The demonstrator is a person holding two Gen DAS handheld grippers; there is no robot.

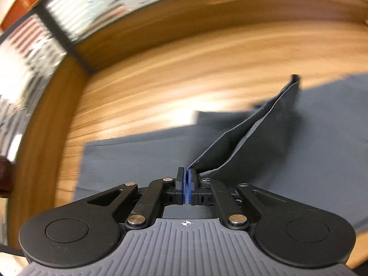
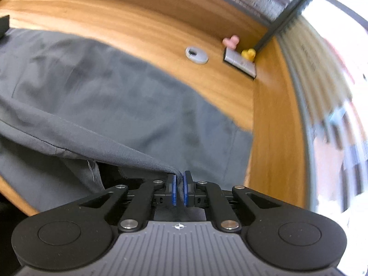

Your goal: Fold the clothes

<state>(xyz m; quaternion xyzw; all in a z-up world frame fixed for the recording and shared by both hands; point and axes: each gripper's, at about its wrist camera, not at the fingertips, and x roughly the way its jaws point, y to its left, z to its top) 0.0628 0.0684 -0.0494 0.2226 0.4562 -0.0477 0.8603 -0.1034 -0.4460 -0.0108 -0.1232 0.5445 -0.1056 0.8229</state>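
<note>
A dark grey garment (image 1: 142, 158) lies spread on the wooden table (image 1: 184, 73). My left gripper (image 1: 186, 172) is shut on an edge of it, and a taut fold of cloth (image 1: 248, 131) rises from the blue pads up to the right. In the right wrist view the same grey garment (image 2: 110, 96) covers the left and middle of the table. My right gripper (image 2: 179, 176) is shut on a hemmed edge, with a thin layer of cloth between its blue pads; the lifted fold (image 2: 76, 133) runs away to the left.
A grey round grommet (image 2: 196, 56) is set in the table (image 2: 142, 23) at the back right. A small metal block (image 2: 240, 64) with a yellow duck (image 2: 248, 54) and a pink toy (image 2: 230, 41) stands near the corner. Raised wooden walls edge the table.
</note>
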